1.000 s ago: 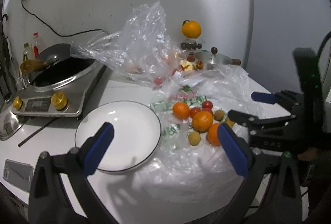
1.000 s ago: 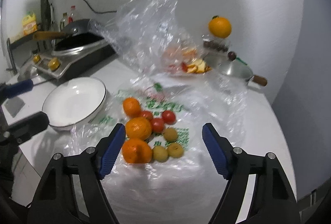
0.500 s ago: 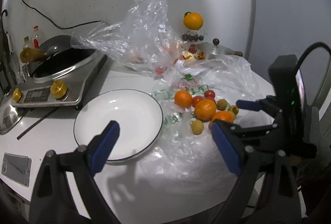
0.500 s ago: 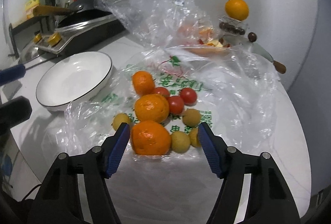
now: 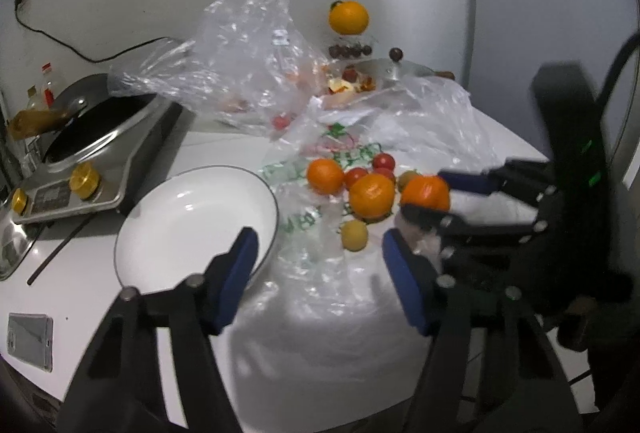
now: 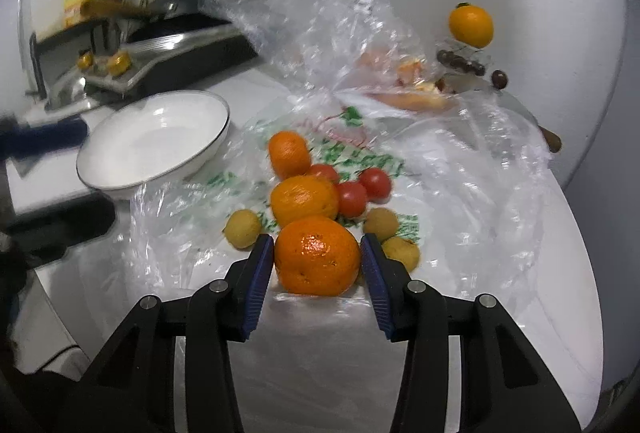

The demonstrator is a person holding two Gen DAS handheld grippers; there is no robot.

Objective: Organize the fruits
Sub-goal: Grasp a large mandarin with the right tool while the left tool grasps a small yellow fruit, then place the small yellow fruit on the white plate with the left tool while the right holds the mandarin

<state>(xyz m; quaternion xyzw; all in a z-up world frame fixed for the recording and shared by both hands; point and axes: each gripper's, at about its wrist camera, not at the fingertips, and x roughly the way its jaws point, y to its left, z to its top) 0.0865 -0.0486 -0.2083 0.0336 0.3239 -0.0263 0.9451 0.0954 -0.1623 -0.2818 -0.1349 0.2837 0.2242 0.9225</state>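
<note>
Oranges, red tomatoes and small yellow-green fruits lie on a flat plastic bag. My right gripper has its blue pads against both sides of the nearest orange, which rests on the bag; it also shows in the left wrist view. Behind it lie a second orange, a third orange and tomatoes. An empty white plate stands to the left, also in the left wrist view. My left gripper is open and empty between the plate and the fruit.
An induction cooker with a wok stands at the left. A crumpled clear bag sits at the back, with another orange on a container and a pan lid. A phone lies near the front left edge.
My right gripper has moved forward and narrowed until its pads meet the nearest orange. My left gripper has drifted forward and its jaws have narrowed somewhat.
</note>
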